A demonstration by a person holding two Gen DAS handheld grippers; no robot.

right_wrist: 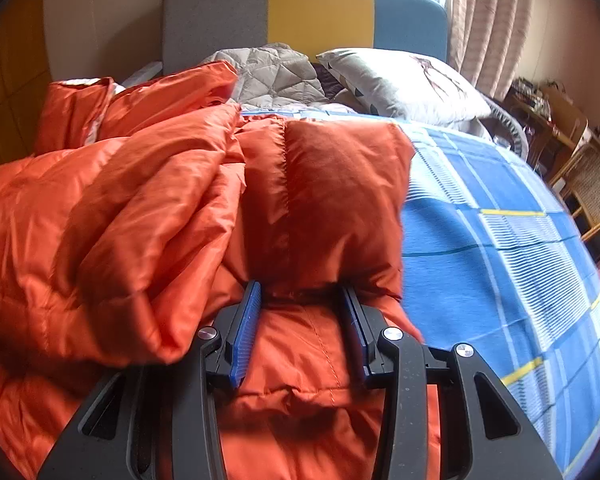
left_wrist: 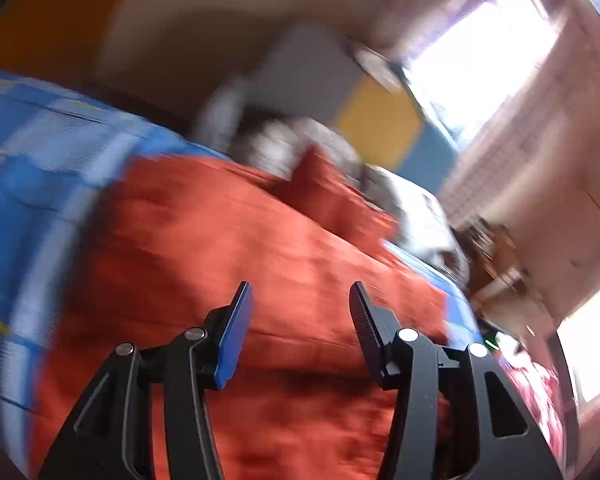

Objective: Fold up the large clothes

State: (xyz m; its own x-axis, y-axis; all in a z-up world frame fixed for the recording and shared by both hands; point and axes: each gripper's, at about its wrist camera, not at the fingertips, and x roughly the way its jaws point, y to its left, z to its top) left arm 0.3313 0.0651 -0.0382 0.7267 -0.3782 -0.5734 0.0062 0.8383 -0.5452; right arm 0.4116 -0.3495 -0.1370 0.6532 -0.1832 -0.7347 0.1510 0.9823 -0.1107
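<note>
Orange padded jacket (right_wrist: 180, 200): heaped on blue checked bedspread (right_wrist: 500, 220), partly folded, 1 flap turned over, layers still untidy. Right gripper (right_wrist: 300, 320): clamped on a thick jacket fold. Left gripper (left_wrist: 300, 320): jaws apart, empty, above the jacket. Squaring-up remains.

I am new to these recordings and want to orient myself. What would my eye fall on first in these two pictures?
First the puffy orange jacket, heaped over the left and middle of the bed, on a blue checked bedspread. The right gripper is clamped on a padded fold of it near the bottom centre. In the blurred left wrist view, the left gripper is open above the orange fabric, holding nothing.
</note>
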